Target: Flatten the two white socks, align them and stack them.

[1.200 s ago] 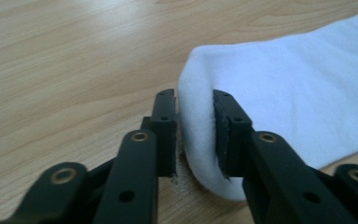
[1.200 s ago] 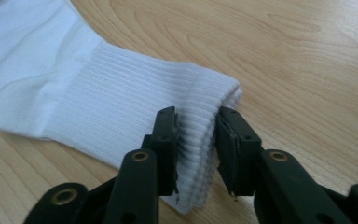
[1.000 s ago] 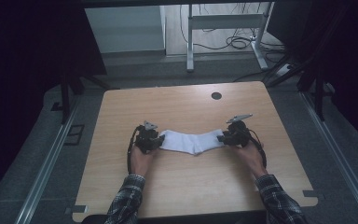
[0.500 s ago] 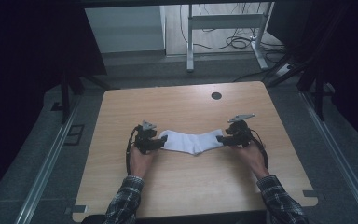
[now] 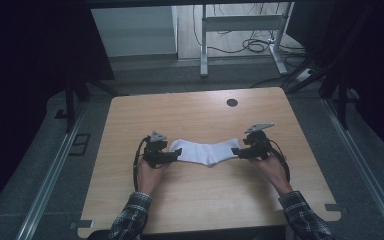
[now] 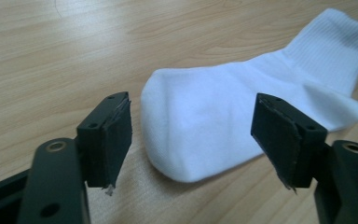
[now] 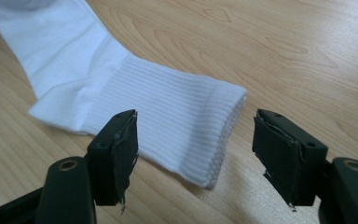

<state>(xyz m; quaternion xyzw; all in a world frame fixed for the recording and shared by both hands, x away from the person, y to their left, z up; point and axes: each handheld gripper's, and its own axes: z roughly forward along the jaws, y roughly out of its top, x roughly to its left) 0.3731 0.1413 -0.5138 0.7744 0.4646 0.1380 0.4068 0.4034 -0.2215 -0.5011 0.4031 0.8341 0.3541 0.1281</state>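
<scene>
A white sock lies flat in the middle of the wooden counter. The left gripper sits at the toe end and the right gripper at the cuff end. Both have just been opening; their jaws stand apart, not pinching the sock.

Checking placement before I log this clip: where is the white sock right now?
In the high view the white sock lies flat mid-table, between the left gripper and right gripper.
</scene>
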